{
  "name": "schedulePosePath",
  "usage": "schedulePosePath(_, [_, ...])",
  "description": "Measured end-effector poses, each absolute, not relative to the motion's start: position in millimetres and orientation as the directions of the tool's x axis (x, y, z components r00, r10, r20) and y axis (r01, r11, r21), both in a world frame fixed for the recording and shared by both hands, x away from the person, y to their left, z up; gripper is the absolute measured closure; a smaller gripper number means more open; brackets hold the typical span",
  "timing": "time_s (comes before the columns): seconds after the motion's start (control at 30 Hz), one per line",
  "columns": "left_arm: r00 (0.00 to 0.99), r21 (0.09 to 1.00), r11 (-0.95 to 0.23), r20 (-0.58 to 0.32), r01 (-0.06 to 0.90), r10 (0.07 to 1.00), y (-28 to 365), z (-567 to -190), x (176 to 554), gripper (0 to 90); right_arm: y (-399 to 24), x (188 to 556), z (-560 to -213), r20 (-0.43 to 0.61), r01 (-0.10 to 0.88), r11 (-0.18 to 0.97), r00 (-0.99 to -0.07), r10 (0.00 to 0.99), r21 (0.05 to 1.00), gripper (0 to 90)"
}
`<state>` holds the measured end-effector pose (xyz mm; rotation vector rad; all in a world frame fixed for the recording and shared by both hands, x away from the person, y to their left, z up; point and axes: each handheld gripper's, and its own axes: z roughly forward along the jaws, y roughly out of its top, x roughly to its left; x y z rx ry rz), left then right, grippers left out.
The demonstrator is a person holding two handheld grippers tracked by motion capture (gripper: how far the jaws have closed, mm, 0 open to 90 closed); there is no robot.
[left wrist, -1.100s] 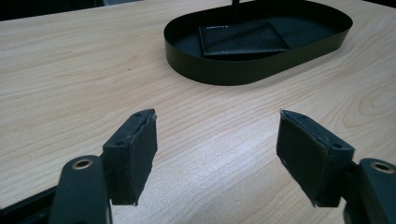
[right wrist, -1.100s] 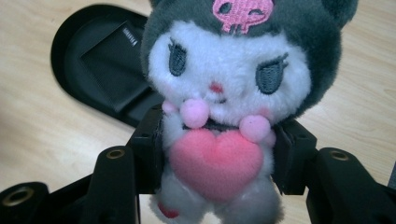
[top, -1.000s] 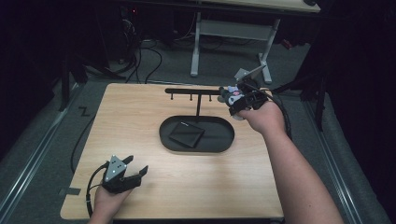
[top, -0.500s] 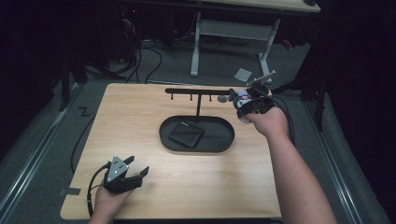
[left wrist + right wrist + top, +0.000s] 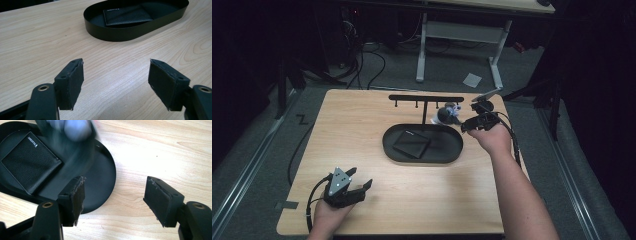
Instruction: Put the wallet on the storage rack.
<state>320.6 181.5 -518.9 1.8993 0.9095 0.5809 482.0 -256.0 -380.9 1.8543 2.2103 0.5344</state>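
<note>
The right gripper (image 5: 464,124) has just opened – jaws empty – dropping a small grey object (image 5: 447,115) toward the tray (image 5: 452,152); left gripper (image 5: 357,187) wide.

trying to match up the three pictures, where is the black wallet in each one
High view: the black wallet lies left of middle in the black oval tray, mid-table.
Left gripper view: the wallet is at top centre, inside the tray, beyond the open jaws.
Right gripper view: the wallet is upper left, flat in the tray.
Shared landmark: the oval tray.
</note>
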Motion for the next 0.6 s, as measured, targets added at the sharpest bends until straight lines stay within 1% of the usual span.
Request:
schedulePosePath(0.37, [0.621, 0.887, -0.303, 0.024, 0.347, 0.783, 179.8, -518.2, 321.5, 28.3, -258.7, 455.8, -391.1, 0.045, 0.897, 0.161, -0.196, 0.980, 0.413, 33.3])
schedulePosePath(0.5, [0.628, 0.886, -0.312, 0.031, 0.343, 0.778, 178.1, -518.7, 321.7, 28.3, -261.8, 440.6, -401.1, 0.067, 0.886, 0.153, -0.202, 0.977, 0.438, 33.8])
schedulePosePath(0.53, [0.629, 0.885, -0.314, 0.030, 0.344, 0.777, 177.6, -519.0, 321.8, 28.3, -261.6, 435.0, -405.8, 0.057, 0.887, 0.157, -0.201, 0.978, 0.433, 33.5])
schedulePosePath(0.57, [0.631, 0.884, -0.316, 0.031, 0.345, 0.775, 177.3, -519.1, 321.9, 28.3, -260.4, 430.9, -408.8, 0.010, 0.880, 0.190, -0.216, 0.976, 0.434, 33.3])
schedulePosePath(0.6, [0.632, 0.883, -0.318, 0.032, 0.346, 0.774, 176.9, -519.3, 321.9, 28.3, -260.1, 427.0, -411.2, -0.014, 0.869, 0.210, -0.228, 0.974, 0.448, 33.6])
